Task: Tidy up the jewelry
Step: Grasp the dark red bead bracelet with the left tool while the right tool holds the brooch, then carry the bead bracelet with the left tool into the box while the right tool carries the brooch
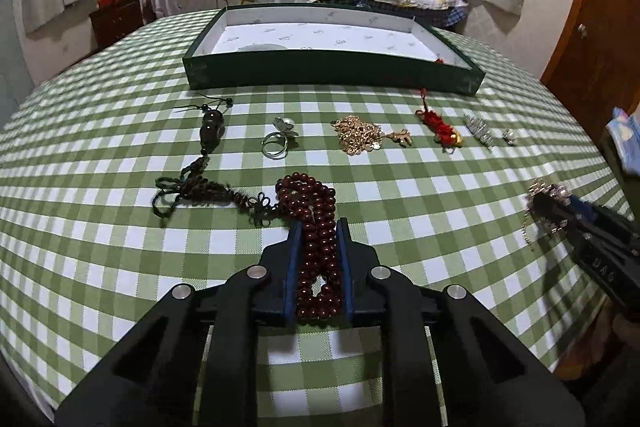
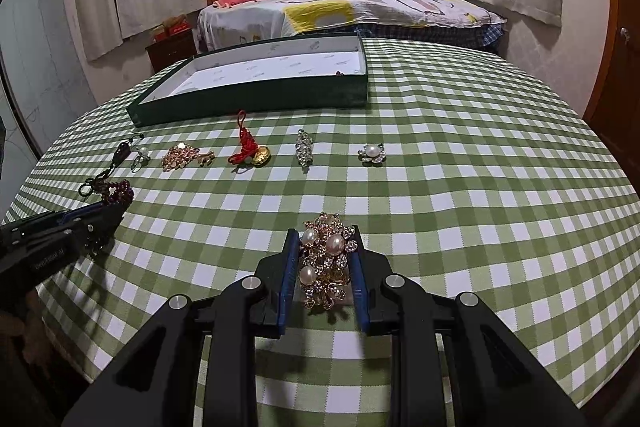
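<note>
The left tongs (image 1: 318, 227) pinch the dark red beads (image 1: 316, 239), which lie on the checked bench (image 1: 400, 267). The right tongs (image 2: 326, 243) pinch a pearl brooch (image 2: 326, 263) just over the cloth. Farther off lies a row: a dark pendant (image 1: 212, 131), ring (image 1: 276, 143), gold chain (image 1: 360, 137), red knot charm (image 1: 440, 127), crystal clip (image 2: 303, 147) and pearl flower (image 2: 371, 154). Beyond them stands the green tray (image 1: 332, 71), a red bit in one corner.

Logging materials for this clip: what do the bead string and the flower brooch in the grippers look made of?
Bead string: dark red, glossy round beads, probably polished wood or resin. Flower brooch: gold-toned metal with sparkling clear stones and three pearl-like beads, possibly imitation.
</note>
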Available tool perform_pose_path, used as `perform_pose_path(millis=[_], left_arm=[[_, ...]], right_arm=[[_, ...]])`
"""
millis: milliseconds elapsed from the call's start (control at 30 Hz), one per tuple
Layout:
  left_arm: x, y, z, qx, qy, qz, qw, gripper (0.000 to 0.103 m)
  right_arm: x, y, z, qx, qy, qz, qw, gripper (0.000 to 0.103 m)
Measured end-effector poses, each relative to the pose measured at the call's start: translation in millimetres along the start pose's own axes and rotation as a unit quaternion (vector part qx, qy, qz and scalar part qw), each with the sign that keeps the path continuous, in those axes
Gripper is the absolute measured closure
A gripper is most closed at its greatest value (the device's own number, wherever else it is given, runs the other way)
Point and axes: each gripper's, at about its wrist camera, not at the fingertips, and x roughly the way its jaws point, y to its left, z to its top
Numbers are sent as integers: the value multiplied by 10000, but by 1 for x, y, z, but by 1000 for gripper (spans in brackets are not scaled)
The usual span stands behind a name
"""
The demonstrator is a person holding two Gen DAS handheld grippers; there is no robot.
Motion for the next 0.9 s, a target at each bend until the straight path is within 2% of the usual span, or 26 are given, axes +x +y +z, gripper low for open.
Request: perform_pose_path(millis=[433,700,900], left_arm=[[-4,-1,0,126,-52,4,9999,92],[-24,-5,10,174,-329,-81,9993,92],[-36,-4,28,31,-493,-238,9985,92]], right_arm=[[-1,8,3,-92,-49,31,9999,78],[-8,12,11,-47,-171,129,9998,78],[-20,16,28,-20,-390,245,9989,78]])
